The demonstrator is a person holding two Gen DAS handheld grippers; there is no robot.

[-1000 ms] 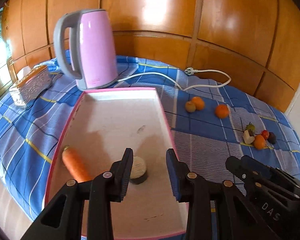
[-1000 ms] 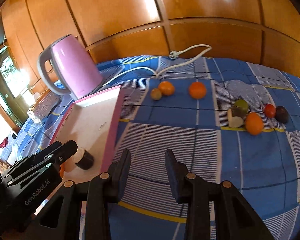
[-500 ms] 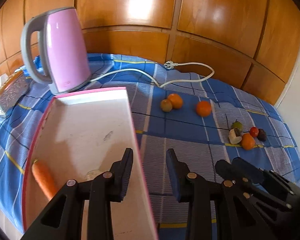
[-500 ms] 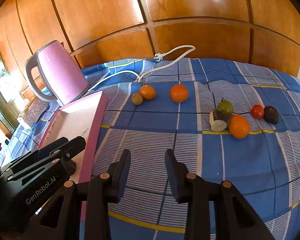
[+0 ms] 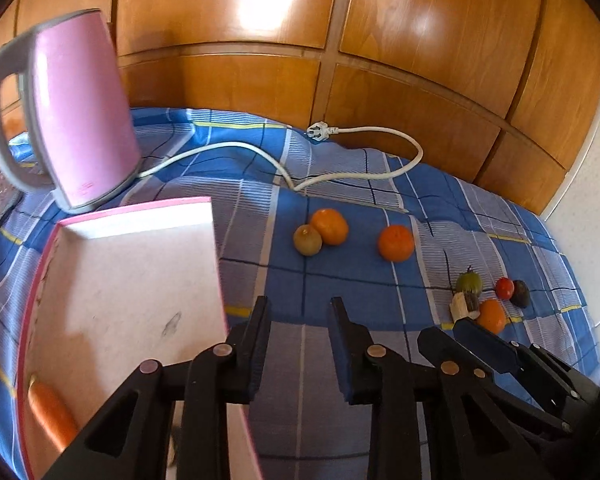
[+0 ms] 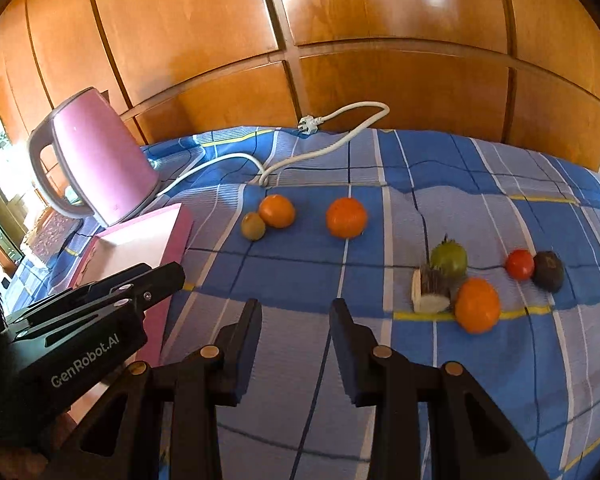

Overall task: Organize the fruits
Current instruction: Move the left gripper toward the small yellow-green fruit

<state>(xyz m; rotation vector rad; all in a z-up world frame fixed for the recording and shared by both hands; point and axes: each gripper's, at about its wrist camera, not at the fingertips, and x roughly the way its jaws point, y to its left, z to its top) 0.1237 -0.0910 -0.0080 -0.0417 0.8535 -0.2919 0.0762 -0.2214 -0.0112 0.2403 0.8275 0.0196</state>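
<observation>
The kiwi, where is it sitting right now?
In the right wrist view the kiwi lies on the blue checked cloth, left of centre, touching the orange at its upper right, with the pink tray to its left.

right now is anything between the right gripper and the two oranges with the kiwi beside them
Nothing visible. Only bare blue plaid cloth lies between the right gripper and the kiwi, the orange beside it and the other orange. The pink tray sits off to the left.
</observation>
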